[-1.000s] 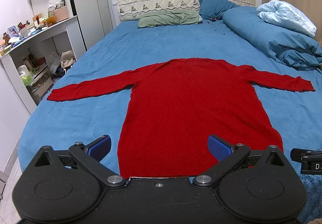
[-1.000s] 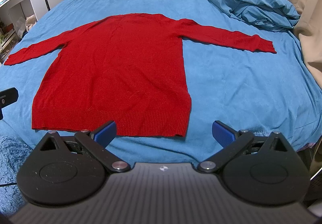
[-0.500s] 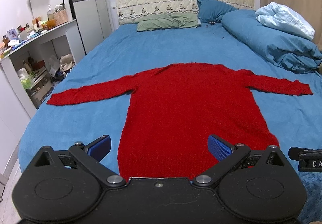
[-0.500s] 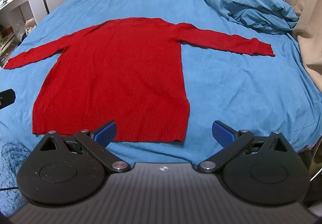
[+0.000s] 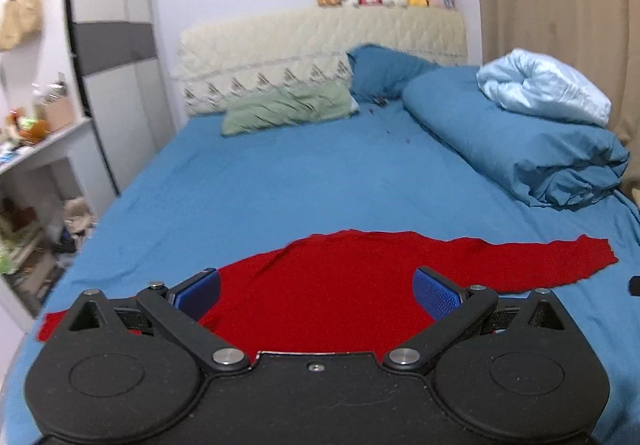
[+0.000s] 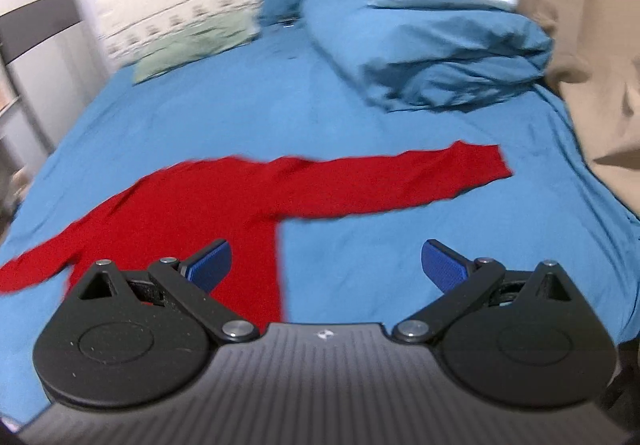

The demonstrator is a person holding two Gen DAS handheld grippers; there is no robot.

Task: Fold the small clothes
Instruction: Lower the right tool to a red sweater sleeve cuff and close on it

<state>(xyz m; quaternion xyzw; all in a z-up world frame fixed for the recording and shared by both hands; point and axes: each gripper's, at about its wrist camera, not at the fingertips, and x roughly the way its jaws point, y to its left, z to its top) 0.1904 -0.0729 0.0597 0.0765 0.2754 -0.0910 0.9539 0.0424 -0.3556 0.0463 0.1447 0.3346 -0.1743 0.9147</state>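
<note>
A red long-sleeved sweater (image 5: pixel 344 285) lies flat on the blue bed sheet (image 5: pixel 304 181) with both sleeves spread out. It also shows in the right wrist view (image 6: pixel 224 201), where its right sleeve (image 6: pixel 420 177) stretches to the right. My left gripper (image 5: pixel 318 291) is open and empty above the sweater's body. My right gripper (image 6: pixel 326 265) is open and empty above the sweater's right side, below the right sleeve. The lower part of the sweater is hidden behind both gripper bodies.
A folded blue duvet (image 5: pixel 520 149) with a light blue blanket (image 5: pixel 548 85) lies at the right of the bed. A green pillow (image 5: pixel 288 109) and headboard (image 5: pixel 320 41) are at the far end. A white desk with clutter (image 5: pixel 36 149) stands on the left. A beige curtain (image 6: pixel 592 45) hangs on the right.
Both grippers have moved forward over the sweater and tilted up, so its hem has dropped out of sight. Both stay open and empty. The sweater has not moved.
</note>
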